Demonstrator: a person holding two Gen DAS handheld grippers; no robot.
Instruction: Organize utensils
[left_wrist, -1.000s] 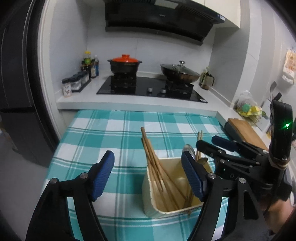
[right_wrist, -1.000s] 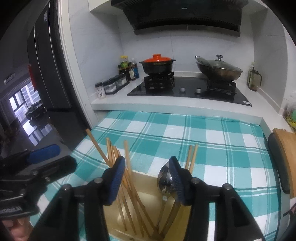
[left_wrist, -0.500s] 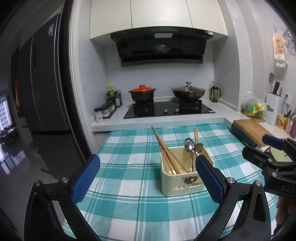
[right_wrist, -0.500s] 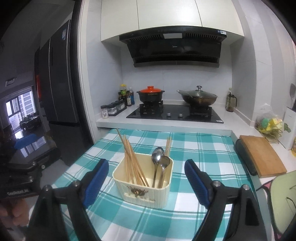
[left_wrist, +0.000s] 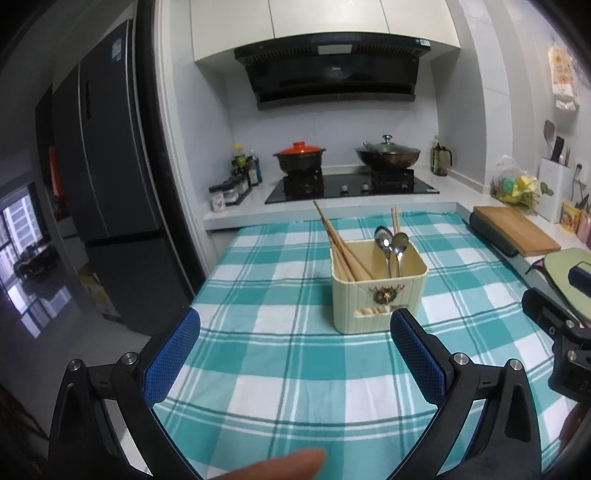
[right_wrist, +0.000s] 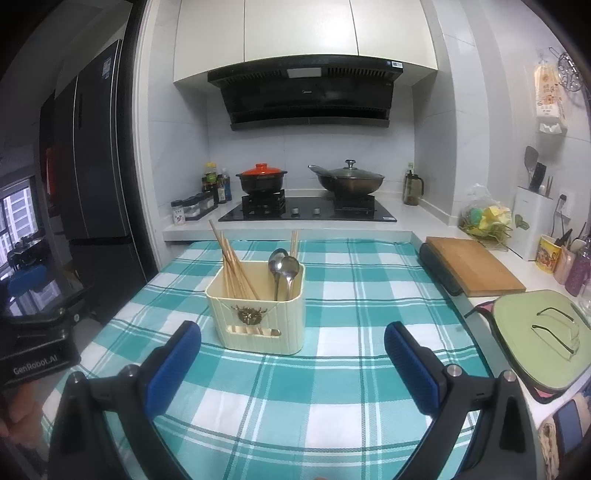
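Observation:
A cream utensil holder (left_wrist: 380, 295) (right_wrist: 255, 317) stands on the teal checked tablecloth (left_wrist: 295, 369). Wooden chopsticks (left_wrist: 340, 247) (right_wrist: 232, 262) lean in its left side. Two metal spoons (left_wrist: 391, 243) (right_wrist: 284, 266) and one more chopstick pair stand in its right side. My left gripper (left_wrist: 295, 325) is open and empty, held back from the holder, which sits ahead and to its right. My right gripper (right_wrist: 291, 332) is also back from the holder; its jaws are opening, and nothing is between them. Part of each gripper shows at the edge of the other's view.
A wooden cutting board (right_wrist: 472, 266) and a green mat with glasses (right_wrist: 535, 339) lie on the counter to the right. Behind the table is a hob with a red-lidded pot (right_wrist: 262, 177) and a wok (right_wrist: 349, 181). A dark fridge (left_wrist: 103, 184) stands left of the table's edge.
Both grippers have pulled back from just over the holder to well in front of it. Both sets of jaws have widened; the holder and utensils stay in place.

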